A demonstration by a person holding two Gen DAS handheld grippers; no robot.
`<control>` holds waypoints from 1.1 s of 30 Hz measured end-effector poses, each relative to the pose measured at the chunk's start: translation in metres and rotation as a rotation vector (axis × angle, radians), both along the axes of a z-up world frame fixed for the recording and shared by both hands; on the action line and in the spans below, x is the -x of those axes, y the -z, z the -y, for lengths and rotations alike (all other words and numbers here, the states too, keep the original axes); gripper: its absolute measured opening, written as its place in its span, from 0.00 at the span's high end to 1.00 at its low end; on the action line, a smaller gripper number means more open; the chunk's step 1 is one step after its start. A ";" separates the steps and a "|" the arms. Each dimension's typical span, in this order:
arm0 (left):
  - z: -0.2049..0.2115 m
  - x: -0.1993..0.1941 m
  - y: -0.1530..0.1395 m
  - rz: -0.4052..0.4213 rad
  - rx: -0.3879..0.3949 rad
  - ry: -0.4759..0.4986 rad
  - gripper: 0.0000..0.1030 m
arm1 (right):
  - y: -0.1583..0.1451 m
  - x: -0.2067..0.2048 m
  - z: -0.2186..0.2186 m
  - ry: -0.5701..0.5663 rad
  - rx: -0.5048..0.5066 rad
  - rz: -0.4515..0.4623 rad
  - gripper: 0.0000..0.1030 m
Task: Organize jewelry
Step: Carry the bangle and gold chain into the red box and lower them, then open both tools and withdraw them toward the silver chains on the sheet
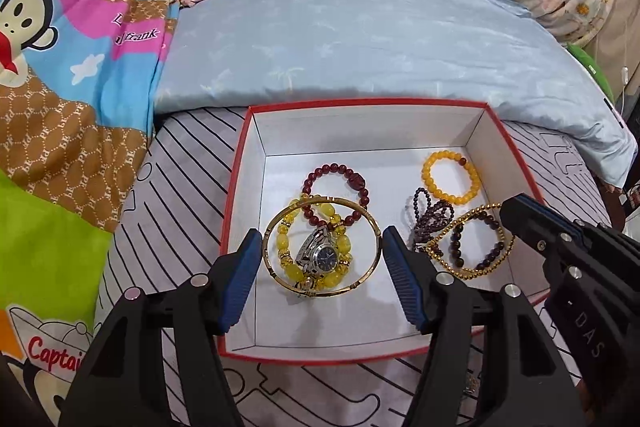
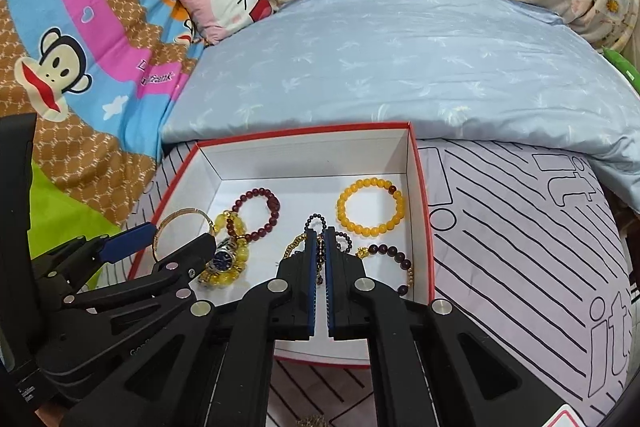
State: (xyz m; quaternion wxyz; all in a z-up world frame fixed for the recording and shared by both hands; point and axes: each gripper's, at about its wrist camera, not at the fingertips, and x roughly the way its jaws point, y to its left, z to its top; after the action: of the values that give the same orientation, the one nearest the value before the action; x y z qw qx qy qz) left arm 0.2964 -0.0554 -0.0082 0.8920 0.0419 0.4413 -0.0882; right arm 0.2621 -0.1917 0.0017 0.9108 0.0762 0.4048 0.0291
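Left wrist view: red-edged, white-lined cardboard box [image 1: 256, 211] sits on a striped grey bedsheet [image 1: 184, 187], w/ a pale blue pillow [image 1: 340, 39] just behind. Left gripper [image 1: 322, 255] is closed across a thin gold metal bangle [image 1: 280, 227], blue pads touching the ring on opposite sides; looks gripped and held over the box, though whether it has left the floor I cannot tell. Seen through the ring, lying in the box: silver wristwatch w/ dark blue dial [image 1: 320, 253] and a yellow translucent bead bracelet [image 1: 292, 239]. Dark red bead bracelet [image 1: 340, 193] lies beyond. At right: orange-yellow bead bracelet [image 1: 452, 177], purple small-bead strand [image 1: 430, 215], gold small-bead chain [image 1: 468, 239], dark maroon large-bead bracelet [image 1: 476, 243].

Right wrist view: right gripper [image 2: 320, 259] has jaws fully together, pinching a strand of dark small beads, approx. the purple one, whose loop shows just past the tips. Same box, bangle in the left tool at frame left. Orange-yellow bracelet lies alone near the far right corner.

Progress, as a judgement: all visible pieces are already inside the box, so collecting looks done. Sorting is not: watch, yellow and dark red pieces overlap at left; purple, gold and maroon tangle at right. Est. midway; separating both clusters remains.
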 end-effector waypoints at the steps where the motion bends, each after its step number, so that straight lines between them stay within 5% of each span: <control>1: 0.001 -0.001 0.002 -0.002 -0.001 0.001 0.42 | 0.002 -0.001 0.000 0.003 0.004 -0.003 0.97; 5: 0.003 -0.005 0.006 -0.011 -0.008 -0.010 0.41 | 0.002 -0.004 -0.001 0.012 0.024 0.005 0.96; 12: 0.002 -0.003 0.002 0.003 -0.017 -0.025 0.36 | -0.009 0.004 0.000 0.028 0.030 0.041 0.77; 21: -0.005 0.022 -0.025 0.052 -0.001 -0.021 0.36 | -0.029 0.035 0.002 0.030 0.028 0.073 0.77; 24: -0.013 0.041 -0.034 0.066 0.010 -0.021 0.29 | -0.032 0.054 0.005 0.035 0.034 0.079 0.77; 33: -0.037 0.102 -0.022 0.041 0.026 -0.027 0.28 | -0.019 0.119 0.023 0.080 0.020 0.048 0.77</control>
State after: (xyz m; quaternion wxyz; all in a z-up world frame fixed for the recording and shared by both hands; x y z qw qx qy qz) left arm 0.1943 -0.0181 0.0142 0.9025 0.0261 0.4222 -0.0811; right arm 0.1430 -0.2146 0.0206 0.9215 0.0824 0.3795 -0.0099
